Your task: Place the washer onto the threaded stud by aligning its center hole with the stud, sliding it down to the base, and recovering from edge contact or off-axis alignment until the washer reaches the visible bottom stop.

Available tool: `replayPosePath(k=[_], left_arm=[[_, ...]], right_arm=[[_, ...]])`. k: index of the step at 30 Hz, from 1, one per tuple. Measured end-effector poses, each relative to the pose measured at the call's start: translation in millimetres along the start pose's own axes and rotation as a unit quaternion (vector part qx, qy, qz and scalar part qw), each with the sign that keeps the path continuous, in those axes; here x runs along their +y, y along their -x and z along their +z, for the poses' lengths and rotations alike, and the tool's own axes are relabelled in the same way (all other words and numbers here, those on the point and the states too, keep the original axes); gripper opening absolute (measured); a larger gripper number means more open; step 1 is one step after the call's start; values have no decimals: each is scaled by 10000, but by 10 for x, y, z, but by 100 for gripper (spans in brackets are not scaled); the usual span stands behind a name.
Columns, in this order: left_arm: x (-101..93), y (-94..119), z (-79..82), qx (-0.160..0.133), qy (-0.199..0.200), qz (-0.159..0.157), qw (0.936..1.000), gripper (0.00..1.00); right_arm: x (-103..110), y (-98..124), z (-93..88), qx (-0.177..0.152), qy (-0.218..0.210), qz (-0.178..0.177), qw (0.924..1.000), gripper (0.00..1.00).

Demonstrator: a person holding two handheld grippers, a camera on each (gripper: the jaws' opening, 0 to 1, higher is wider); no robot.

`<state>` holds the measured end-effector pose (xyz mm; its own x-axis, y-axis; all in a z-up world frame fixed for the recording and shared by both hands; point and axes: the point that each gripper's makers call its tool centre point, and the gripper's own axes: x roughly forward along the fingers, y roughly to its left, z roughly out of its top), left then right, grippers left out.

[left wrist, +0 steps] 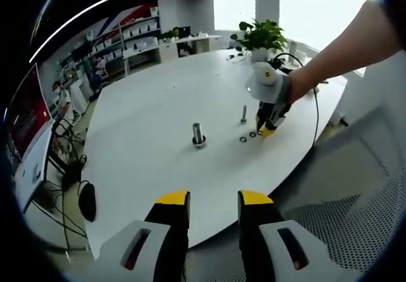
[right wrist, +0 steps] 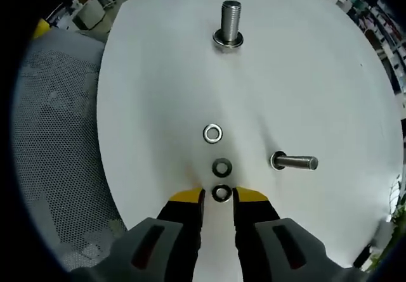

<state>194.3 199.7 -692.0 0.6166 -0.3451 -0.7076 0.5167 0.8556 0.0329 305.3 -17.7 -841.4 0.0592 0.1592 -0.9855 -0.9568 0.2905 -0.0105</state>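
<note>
Right gripper (right wrist: pixel 219 196) is nearest, jaws open and straddling the closest washer (right wrist: pixel 221 193) flat on the worktop (right wrist: pixel 158 73). Pinch its rim squarely so you keep it level for the small stud (right wrist: pixel 295 162). Left gripper (left wrist: pixel 213 198) hangs back released.

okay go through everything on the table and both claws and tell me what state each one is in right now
Left claw: open, empty, held off the table.
Right claw: open, straddling the nearest washer.
Middle washer: flat, loose.
Far washer: flat, loose.
Large stud: upright, one washer already at its base.
Small stud: standing, bare.
</note>
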Motion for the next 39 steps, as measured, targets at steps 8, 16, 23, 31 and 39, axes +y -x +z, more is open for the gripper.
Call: replayPosePath(k=[8, 16, 23, 31, 39], left_arm=[[-4, -5, -3, 11, 5, -5, 10000, 28], [-10, -12, -13, 35, -9, -12, 10000, 28], [-11, -13, -14, 39, -13, -13, 10000, 28], [-18, -14, -20, 56, -34, -32, 10000, 28], [-13, -10, -10, 33, -30, -26, 10000, 28]], right_arm=[[-29, -4, -29, 66, 290, 30, 9996, 18], [-31, -6, -19, 293, 459, -21, 9985, 16], [-43, -14, -17, 409, 201, -107, 9989, 15], [-40, -5, -15, 467, -116, -278, 9985, 15], [-50, -9, -12, 476, -303, -355, 9978, 15]])
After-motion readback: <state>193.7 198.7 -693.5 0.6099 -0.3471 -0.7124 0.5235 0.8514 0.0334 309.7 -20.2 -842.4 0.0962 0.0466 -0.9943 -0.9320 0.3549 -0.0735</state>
